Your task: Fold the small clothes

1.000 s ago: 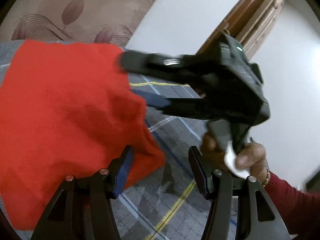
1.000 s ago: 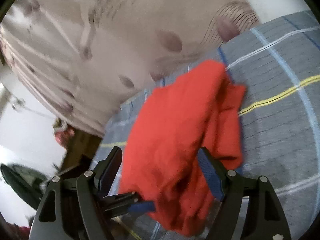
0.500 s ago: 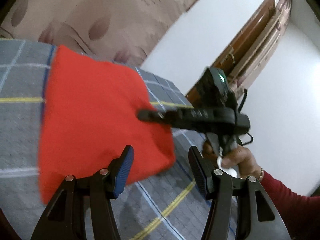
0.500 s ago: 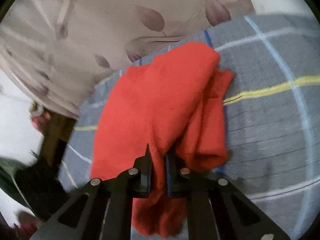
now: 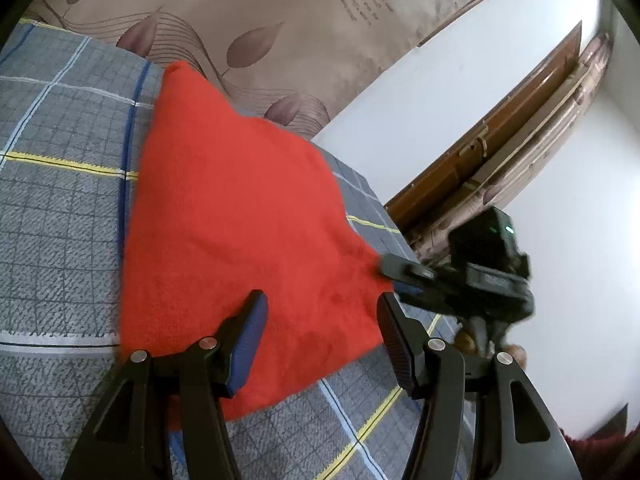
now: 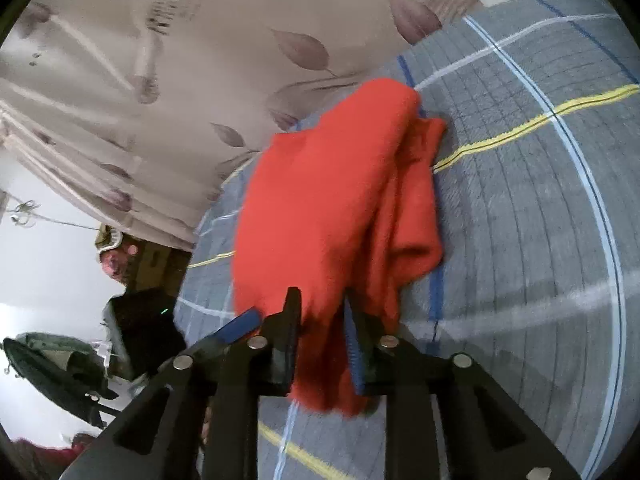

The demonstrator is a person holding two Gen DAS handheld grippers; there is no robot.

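On the checked bed cover [image 5: 60,208], red cloth [image 5: 240,220] lies half-folded. My right claw [image 6: 322,344] pinches its corner; left claw [image 5: 320,320] spread wide, empty. Looks soft, light, floppy: grip at corners.

The left tool [image 5: 320,336] gapes wide, while the right tool [image 6: 322,344] is nearly closed, pinching cloth.

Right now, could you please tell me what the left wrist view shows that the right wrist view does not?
Only the left wrist view shows the wooden door frame and the left hand-held gripper open over the red cloth. Only the right wrist view shows the cloth's bunched second layer and the right hand-held gripper with cloth between its fingers. Both share the cloth, the plaid bedspread and the leaf-print curtain.
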